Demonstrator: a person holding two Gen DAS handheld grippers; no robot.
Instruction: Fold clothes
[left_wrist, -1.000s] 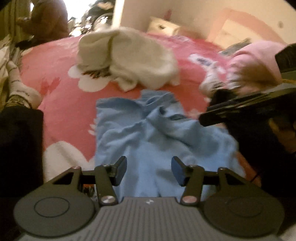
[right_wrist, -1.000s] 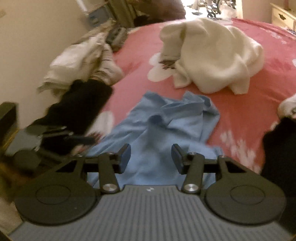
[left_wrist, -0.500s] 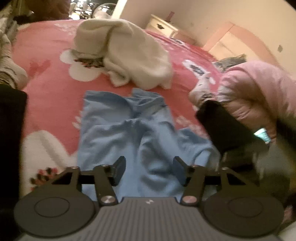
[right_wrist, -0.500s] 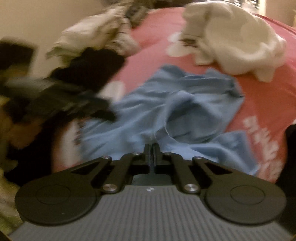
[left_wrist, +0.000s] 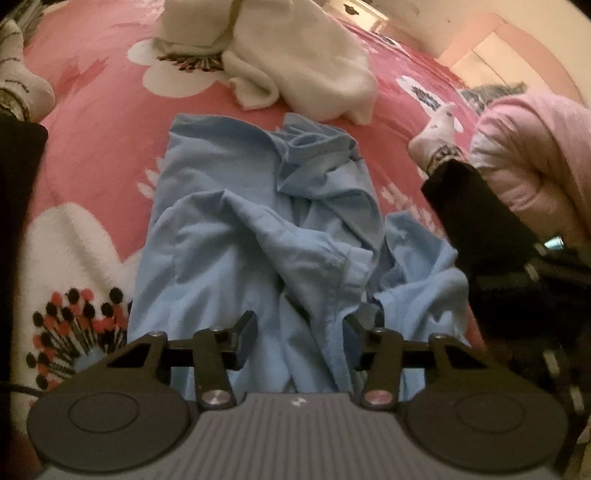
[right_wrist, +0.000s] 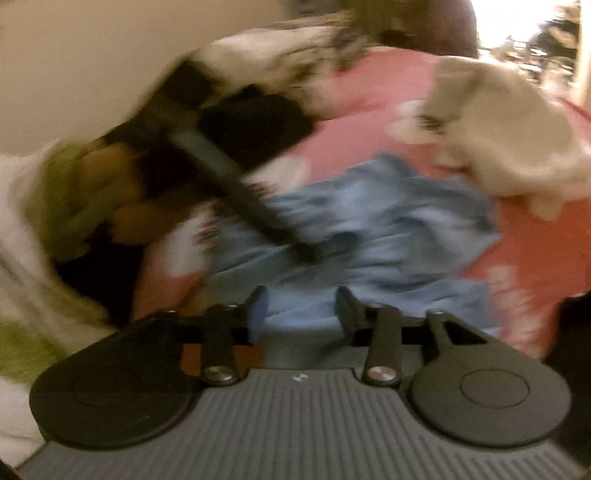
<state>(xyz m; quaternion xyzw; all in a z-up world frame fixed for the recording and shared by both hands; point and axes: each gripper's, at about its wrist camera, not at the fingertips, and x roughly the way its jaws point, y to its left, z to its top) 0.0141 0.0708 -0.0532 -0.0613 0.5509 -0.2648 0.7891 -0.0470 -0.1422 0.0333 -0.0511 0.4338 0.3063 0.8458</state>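
So the light blue shirt is lying crumpled on the bed, right on top of a pink bedspread with big white flowers on it. It's bunched into ridges through the middle, collar end pointing away from the camera.

The left tool hangs low over the near edge of the shirt, pointing down at it. Its jaws are apart and closing, with a fold of the blue fabric sitting in the gap between them, but the pads don't look like they're pressing on it.

The right tool is over the near hem too, seen from its own camera. That view is really smeared, so detail is poor. Its jaws are apart and opening, blue cloth showing through the gap, nothing clamped as far as one can tell.

Beyond the shirt there's a cream-white garment heaped up, just past the collar. A white sock sits off to the right of the shirt, near a pink puffy sleeve at the edge of the left view. In the right view the left tool shows as a dark blurred bar across the shirt's left side.
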